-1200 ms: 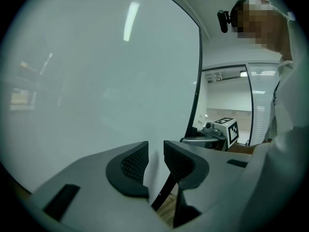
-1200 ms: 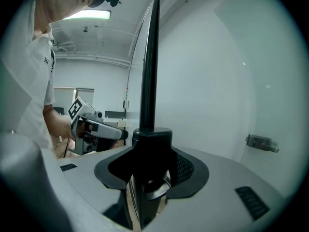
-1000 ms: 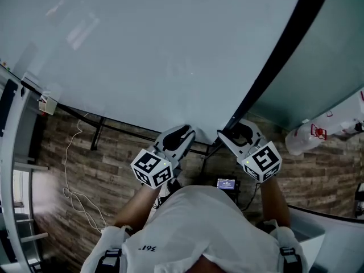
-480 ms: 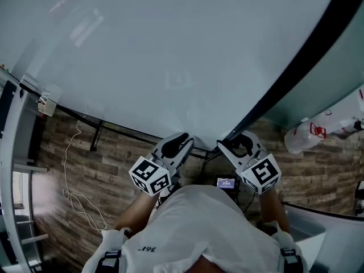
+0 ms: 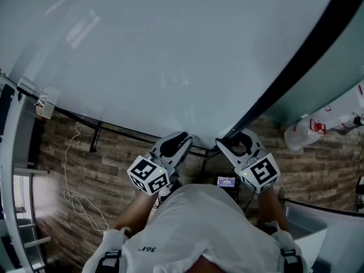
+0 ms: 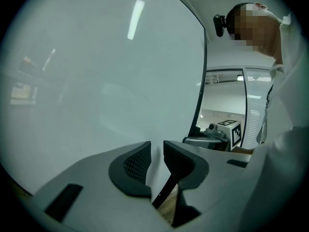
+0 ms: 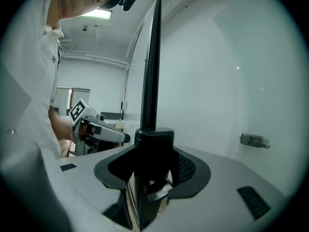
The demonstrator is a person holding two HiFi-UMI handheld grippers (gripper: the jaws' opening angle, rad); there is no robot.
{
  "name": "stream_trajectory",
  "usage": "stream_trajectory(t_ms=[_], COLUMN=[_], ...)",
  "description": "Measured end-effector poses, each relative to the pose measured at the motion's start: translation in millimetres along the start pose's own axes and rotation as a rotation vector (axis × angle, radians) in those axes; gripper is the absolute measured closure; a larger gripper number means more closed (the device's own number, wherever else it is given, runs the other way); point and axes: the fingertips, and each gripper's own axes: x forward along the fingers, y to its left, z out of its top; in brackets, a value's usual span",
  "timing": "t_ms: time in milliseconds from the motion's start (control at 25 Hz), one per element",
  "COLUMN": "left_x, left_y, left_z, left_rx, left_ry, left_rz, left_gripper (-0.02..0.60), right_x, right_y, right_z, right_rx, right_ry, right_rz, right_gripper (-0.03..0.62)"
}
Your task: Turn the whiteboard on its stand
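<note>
- Head view: we see the whiteboard (image 5: 170,50), a smooth, glossy pale panel, hanging above the wood-plank floor (image 5: 68,152). The left tongs (image 5: 185,136) and right tongs (image 5: 227,142) meet its lower edge.
- Left gripper view: the ribbed dark pads (image 6: 135,163) are clenched on the thin white panel.
- Right gripper view: we find the right tongs clamped on the board's slim black frame (image 7: 152,57), at its blocky corner piece.

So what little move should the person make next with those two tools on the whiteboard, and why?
Probably a gentle push with both hands, so the whiteboard swings round. The right tool is clamped on its black frame. The left tool has its jaws close about the lower edge, though I can't tell whether they pinch it.
</note>
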Motion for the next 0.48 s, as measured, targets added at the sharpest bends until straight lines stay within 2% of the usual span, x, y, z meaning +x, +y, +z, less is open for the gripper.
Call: stream_trajectory(t_ms=[480], left_x=[9.0], left_y=[5.2], left_z=[3.8], left_rx=[-0.004], left_ry=[-0.019], left_rz=[0.000], left_gripper=[0.503], right_x=[4.2], right_y=[-10.5], right_z=[2.7], right_rx=[-0.039], right_ry=[-0.010], right_rz=[0.035], right_gripper=[0.393])
